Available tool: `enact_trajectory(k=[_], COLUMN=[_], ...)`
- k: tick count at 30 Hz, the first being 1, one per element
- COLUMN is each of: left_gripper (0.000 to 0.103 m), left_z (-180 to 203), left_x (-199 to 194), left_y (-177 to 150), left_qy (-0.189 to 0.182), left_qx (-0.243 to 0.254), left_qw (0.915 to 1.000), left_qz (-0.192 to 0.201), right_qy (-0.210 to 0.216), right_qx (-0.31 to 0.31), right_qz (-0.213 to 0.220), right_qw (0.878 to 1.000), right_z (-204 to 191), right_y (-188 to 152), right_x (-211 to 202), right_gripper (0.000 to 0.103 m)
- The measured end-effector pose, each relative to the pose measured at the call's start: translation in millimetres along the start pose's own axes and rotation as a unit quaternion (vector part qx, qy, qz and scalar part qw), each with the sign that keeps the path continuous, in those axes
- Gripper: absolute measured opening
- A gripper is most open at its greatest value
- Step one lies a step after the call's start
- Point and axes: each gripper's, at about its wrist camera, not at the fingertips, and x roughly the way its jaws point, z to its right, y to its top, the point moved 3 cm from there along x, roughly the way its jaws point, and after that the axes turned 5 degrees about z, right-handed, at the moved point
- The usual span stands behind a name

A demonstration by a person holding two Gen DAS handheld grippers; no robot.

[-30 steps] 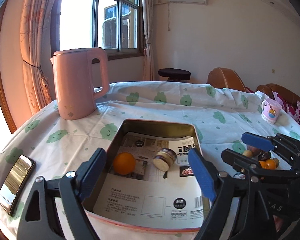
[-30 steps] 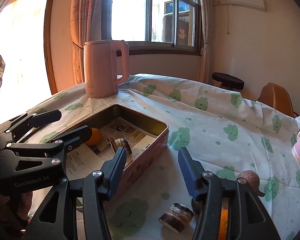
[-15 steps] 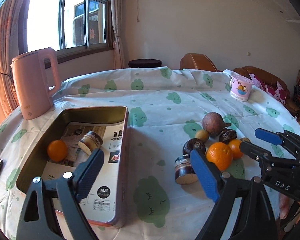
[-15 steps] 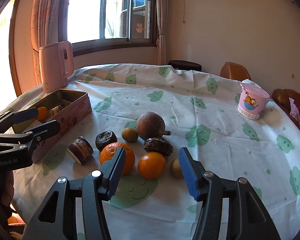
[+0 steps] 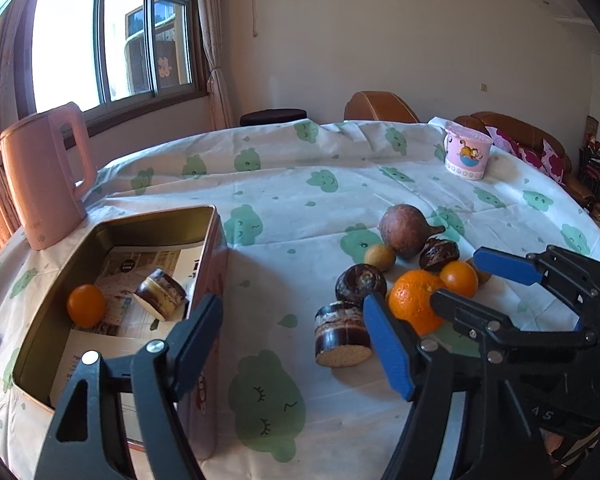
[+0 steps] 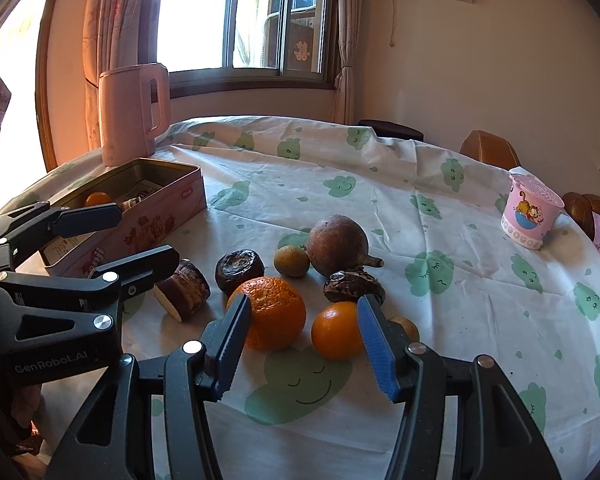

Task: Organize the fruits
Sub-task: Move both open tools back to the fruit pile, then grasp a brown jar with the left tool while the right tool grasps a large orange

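Honestly, right gripper [image 6: 300,340] gaped empty near the small smooth orange [image 6: 336,330], left gripper [image 5: 296,340] was closing on nothing; crowded round fruit could've rolled away

A small brownish fruit [image 6: 405,326] sits half hidden behind the right hand-held gripper [image 6: 304,344].

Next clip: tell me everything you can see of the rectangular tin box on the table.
The tin box is a rectangular, open, lidless metal container, gold inside, pink with printed strawberries outside. It rests flat on the tablecloth near the pink kettle. Printed paper sheets line its bottom; a small orange and a dark, pale-ended cut piece lie on them. Neither gripper touches it.
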Motion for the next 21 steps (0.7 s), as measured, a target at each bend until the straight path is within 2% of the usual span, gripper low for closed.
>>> enact_trajectory(k=[2,6,9,12,13,15,17,21], left_gripper=[0.075,0.073,0.072,0.070,0.067,0.049,0.039,0.033], left_z=[1,13,14,15,14,8,3,1], left_x=[4,6,17,16,15,11,7,4], left_y=[-2,-5,-7,-7,-7,-7,-9,-11], left_qy=[-0.007,-0.009,-0.027,-0.032,-0.030,-0.033,-0.034,-0.030], left_qx=[-0.005,0.023,0.024,0.028,0.026,0.013,0.008,0.021], left_qw=[0.9999,0.9996,0.9983,0.9980,0.9982,0.9988,0.9991,0.9991], left_qz=[-0.011,-0.015,-0.046,-0.047,-0.045,-0.033,-0.025,-0.022], right_qy=[0.001,-0.003,-0.009,-0.006,-0.006,0.000,0.009,0.022], right_qx=[0.010,0.033,0.041,0.046,0.046,0.038,0.029,0.011], right_qz=[0.000,0.004,0.007,0.009,0.010,0.008,0.004,-0.008], right_qw=[1.000,0.999,0.999,0.999,0.999,0.999,1.000,1.000], right_z=[4,12,14,15,14,10,5,-5], right_y=[-1,-2,-2,-1,-1,0,0,1], right_x=[-1,-2,-3,-4,-4,-3,-1,5], right_gripper=[0.057,0.057,0.057,0.057,0.057,0.057,0.057,0.057])
